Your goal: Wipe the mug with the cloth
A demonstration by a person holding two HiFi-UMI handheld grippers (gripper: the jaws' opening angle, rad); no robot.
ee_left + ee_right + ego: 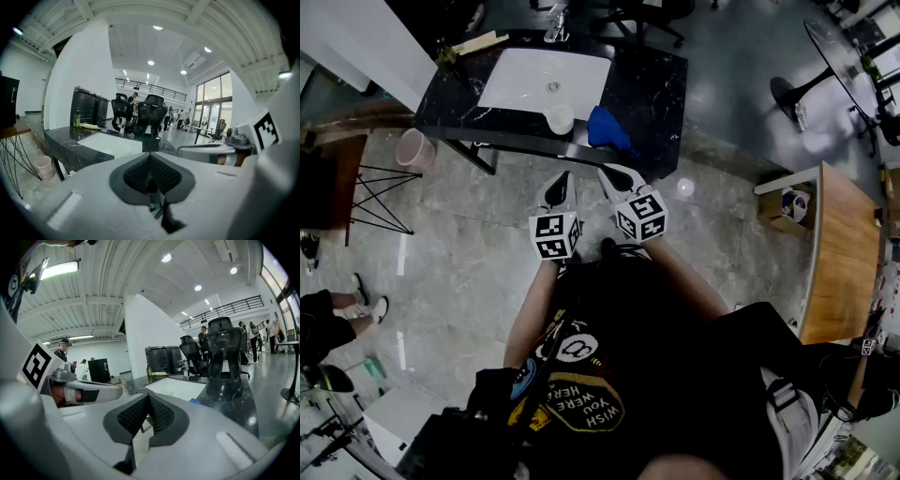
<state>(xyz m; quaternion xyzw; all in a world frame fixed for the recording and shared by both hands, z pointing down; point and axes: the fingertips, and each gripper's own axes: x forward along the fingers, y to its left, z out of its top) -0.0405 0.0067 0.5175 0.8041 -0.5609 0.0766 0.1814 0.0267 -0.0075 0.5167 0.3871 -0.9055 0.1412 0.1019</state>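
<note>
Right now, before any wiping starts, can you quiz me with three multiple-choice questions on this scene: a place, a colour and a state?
1. Where does the pale round mug stand?
A. on the floor
B. on the black marble-look table
C. on a chair

2. What colour is the crumpled cloth beside the mug?
A. red
B. blue
C. green

3. How are the left tongs and right tongs?
A. both shut, empty
B. both gripping the cloth
C. left gripping the mug

Answers: B, the head view shows it near the table's front edge; B, it is plainly blue; A, each gripper view shows jaws together with nothing between.
</note>
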